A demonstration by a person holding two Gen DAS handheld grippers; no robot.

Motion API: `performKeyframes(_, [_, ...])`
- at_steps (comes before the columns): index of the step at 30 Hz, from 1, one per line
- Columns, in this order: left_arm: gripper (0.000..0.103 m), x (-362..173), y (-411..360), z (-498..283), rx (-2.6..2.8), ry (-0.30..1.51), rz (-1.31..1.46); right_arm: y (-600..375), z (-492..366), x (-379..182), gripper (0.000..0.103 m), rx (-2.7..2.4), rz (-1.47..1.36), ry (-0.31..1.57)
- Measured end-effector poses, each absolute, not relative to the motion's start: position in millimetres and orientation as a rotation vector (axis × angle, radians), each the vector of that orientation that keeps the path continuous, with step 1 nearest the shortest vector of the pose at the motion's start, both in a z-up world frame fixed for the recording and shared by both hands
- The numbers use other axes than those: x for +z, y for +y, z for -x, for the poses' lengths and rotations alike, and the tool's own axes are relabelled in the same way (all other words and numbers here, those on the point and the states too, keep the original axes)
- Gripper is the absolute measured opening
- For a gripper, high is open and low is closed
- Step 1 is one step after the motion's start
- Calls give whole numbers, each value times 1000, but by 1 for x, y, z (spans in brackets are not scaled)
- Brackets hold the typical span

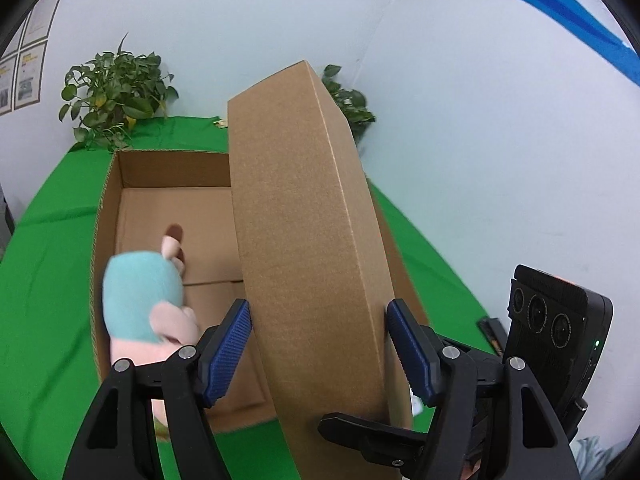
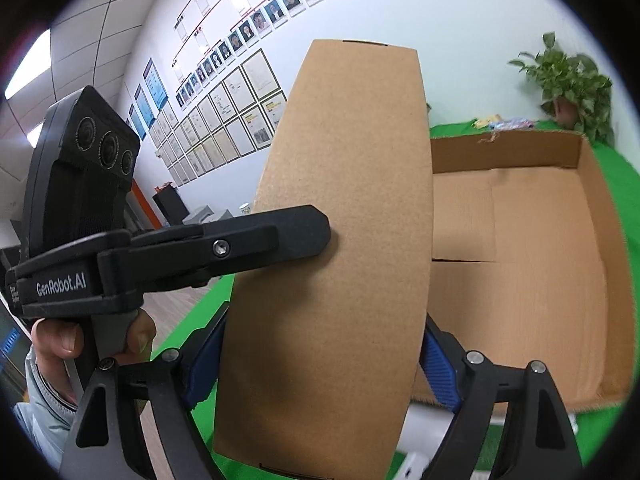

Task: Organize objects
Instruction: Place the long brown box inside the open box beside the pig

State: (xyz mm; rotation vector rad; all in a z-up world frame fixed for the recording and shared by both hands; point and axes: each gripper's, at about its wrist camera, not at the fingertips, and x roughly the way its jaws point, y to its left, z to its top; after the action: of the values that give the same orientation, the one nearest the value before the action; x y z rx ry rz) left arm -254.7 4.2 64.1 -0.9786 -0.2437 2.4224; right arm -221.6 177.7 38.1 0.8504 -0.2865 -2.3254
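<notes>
Green cloth (image 1: pixel 48 264) covers our table, with a potted plant (image 1: pixel 116 96) far left against the white wall. From the left wrist we see the open cardboard box (image 1: pixel 172 168) and a soft toy (image 1: pixel 148 300) in teal and pink at its near left corner. Our left gripper (image 1: pixel 320 352) brackets the upright cardboard flap (image 1: pixel 304 240), its blue pads (image 1: pixel 226 348) wide and not clearly pressing, so we cannot tell if it grips

From the right wrist, framed certificates (image 2: pixel 224 128) line the far wall. Our right gripper (image 2: pixel 320 372) pinches the same flap (image 2: pixel 344 220) from the opposite side, pads against both faces, probably to fold it while the left gripper's finger steadies it
</notes>
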Motion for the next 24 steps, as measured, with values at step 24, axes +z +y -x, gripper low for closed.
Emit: performKeyframes(24, [63,-77,34,386,2631,103,1385,187,315,-79,88,-1993,-1205,-510])
